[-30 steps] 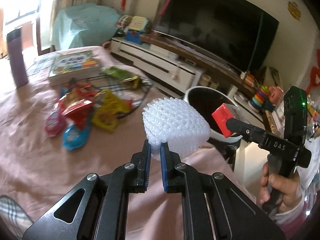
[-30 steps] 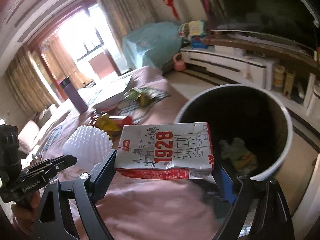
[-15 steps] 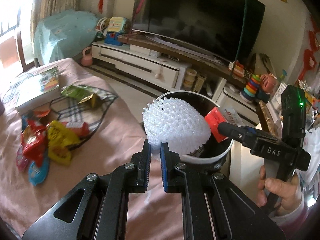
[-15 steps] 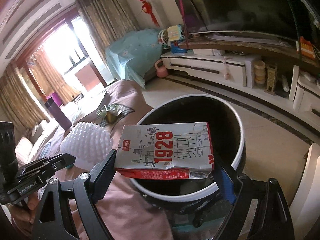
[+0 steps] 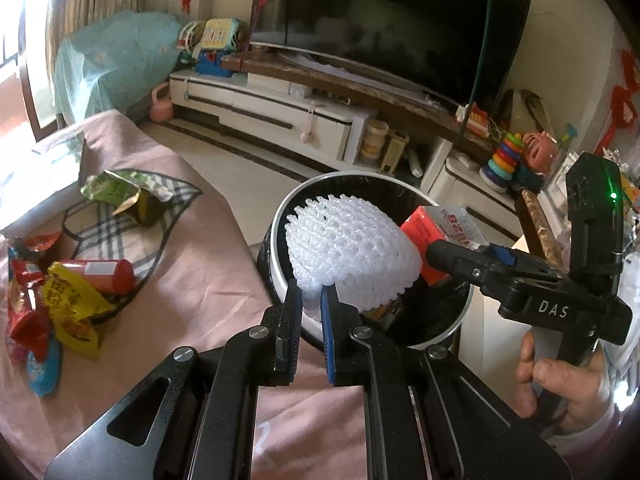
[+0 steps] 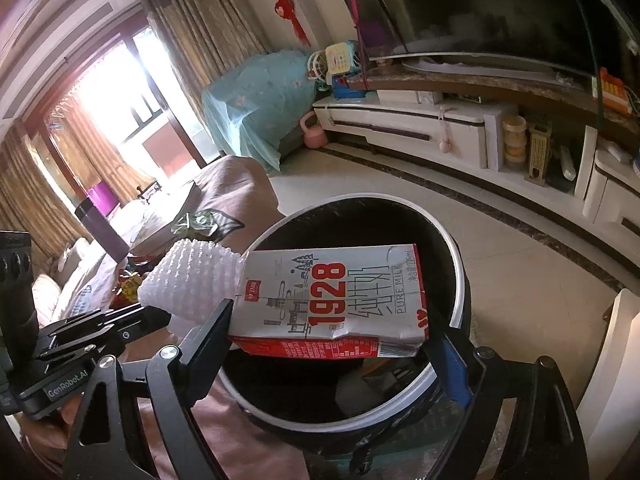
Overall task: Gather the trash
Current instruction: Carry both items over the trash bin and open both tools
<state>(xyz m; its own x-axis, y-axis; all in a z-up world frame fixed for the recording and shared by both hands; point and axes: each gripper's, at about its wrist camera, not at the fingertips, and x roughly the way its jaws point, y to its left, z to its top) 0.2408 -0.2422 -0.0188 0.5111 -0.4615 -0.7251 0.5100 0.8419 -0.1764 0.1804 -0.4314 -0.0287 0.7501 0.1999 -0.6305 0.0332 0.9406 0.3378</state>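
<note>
Holding both loads over the bin [image 6: 456, 264] rn: my left gripper [image 5: 311, 312] pinches the foam net [image 5: 348, 256] by its edge, above the bin's near rim; my right gripper [image 6: 336, 344] clamps the milk carton [image 6: 332, 300] end-to-end over the opening. Risk: net's light, could drift outside the rim or snag on release. Carton's long axis runs crosswise between the jaws, roughly level.
</note>
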